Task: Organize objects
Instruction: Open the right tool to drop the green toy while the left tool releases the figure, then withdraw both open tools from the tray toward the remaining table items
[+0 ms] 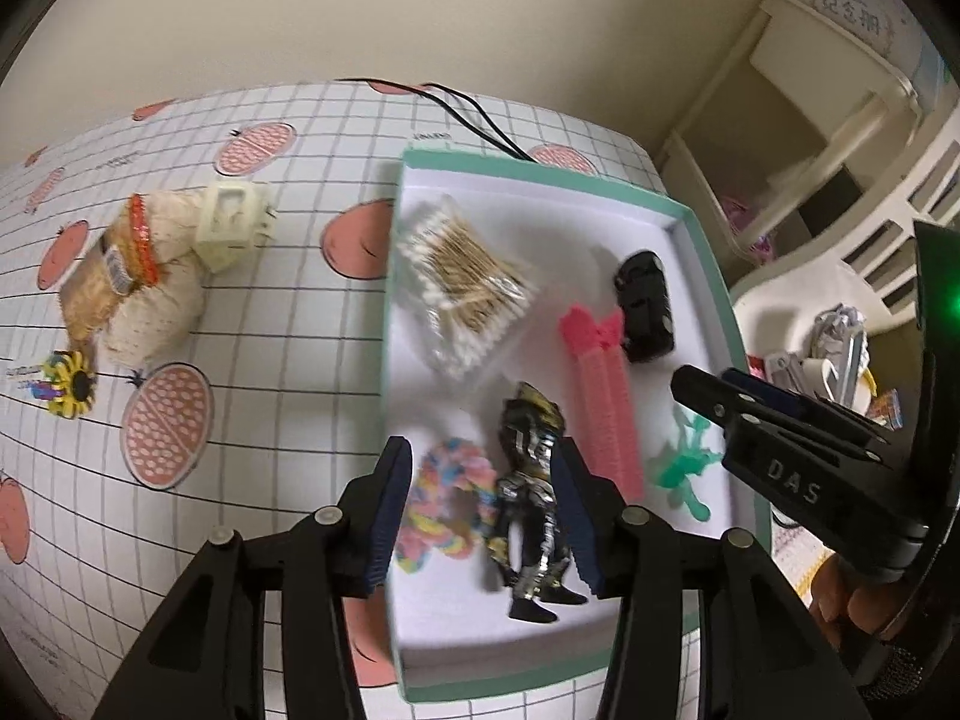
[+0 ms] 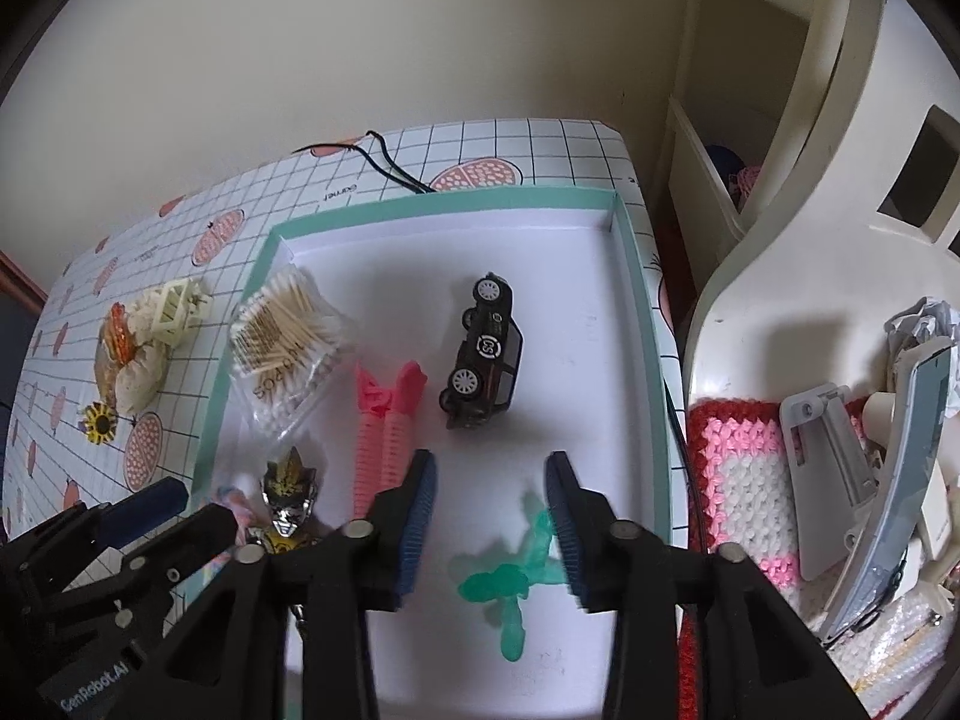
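Out on the checked tablecloth [image 1: 288, 312], well to the left of the tray [image 1: 690, 222], sat three things not yet tidied: one small sunflower clip [image 1: 71, 384] farthest left, one lumpy cloth bundle [image 1: 144, 294] beside it, and one cream hair claw [image 1: 231, 228] leaning on that bundle. The clip looked light and hard, best pinched across its round head; the bundle looked soft and would squash, so a grip round its tied neck seemed safest; the claw looked stiff, hollow plastic, probably best taken across its frame. Inside the tray, from its left wall across, lay one packet of cotton swabs [image 1: 462, 282], slippery and crinkly by the look of it, one loop of pastel beads [image 1: 444, 498], one silver and black toy figure [image 1: 531, 498], rigid and best held at the waist, one pink comb clip [image 1: 600, 396], one clear green figure [image 2: 516, 576] that looked rubbery, and one black toy car [image 2: 483, 354] on its side towards the right wall. The left gripper [image 1: 483, 516] hung over the tray's near left part with its jaws wide apart either side of the toy figure and beads, gripping neither. The right gripper [image 2: 489, 522] hovered over the near right part, just as wide open and empty, with the green figure below its right finger.
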Available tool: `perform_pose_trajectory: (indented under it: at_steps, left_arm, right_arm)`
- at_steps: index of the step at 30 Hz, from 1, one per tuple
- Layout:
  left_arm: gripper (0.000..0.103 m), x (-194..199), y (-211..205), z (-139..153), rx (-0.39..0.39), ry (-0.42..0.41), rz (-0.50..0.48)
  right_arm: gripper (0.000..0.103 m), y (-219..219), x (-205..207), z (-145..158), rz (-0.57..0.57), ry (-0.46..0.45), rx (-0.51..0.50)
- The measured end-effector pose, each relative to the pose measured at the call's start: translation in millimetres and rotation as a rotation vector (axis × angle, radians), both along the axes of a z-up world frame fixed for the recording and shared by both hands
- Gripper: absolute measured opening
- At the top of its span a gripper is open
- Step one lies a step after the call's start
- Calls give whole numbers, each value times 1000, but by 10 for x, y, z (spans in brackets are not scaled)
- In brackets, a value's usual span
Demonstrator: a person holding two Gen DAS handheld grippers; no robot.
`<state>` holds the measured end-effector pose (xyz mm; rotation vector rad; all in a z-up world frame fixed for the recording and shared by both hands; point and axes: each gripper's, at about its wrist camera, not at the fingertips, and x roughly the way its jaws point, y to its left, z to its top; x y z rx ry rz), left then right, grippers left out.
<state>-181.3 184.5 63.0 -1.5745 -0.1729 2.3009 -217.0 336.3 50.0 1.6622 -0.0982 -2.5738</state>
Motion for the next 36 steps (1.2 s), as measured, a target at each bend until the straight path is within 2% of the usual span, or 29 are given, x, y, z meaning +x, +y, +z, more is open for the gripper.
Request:
perform_pose_trajectory:
  at_steps: [1,3,5,7,12,14,16,18,20,23,24,36]
  left_arm:
    - [60,-11,-32,2,2,1,8]
    - [67,-26,-75,-6,3,2,27]
    - [69,-47,-88,-19,-2,6,39]
    - [80,-60,-113,-23,-5,14,48]
    - [84,-89,-191,-50,-13,30,77]
    - [88,-98,-227,-59,-11,33,92]
    - [97,-114,-267,-64,-6,42,106]
    - [97,-124,-291,-61,-7,56,115]
    - [97,-124,-306,-58,-11,65,114]
    - [99,-147,-314,-73,-15,73,122]
    - [103,-162,-328,-77,-14,74,128]
    - [103,-290,-629,-16,-9,123,172]
  right_arm:
    - [58,0,2,4,0,4,-2]
    - [61,-10,-1,4,1,7,1]
    - [67,-7,0,6,-4,12,0]
    - [71,-10,-1,12,-4,20,-5]
    - [80,-26,-10,-4,1,25,-5]
    - [84,-26,-15,-16,-1,24,-8]
    - [86,-27,-21,-22,-2,24,-10]
    - [90,-24,-27,-24,-5,24,-11]
    - [98,-19,-40,-25,0,23,-12]
    - [102,-34,-55,-44,1,23,-5]
    - [103,-36,-60,-54,-1,22,-6]
    - [103,-180,-104,-109,-21,31,-13]
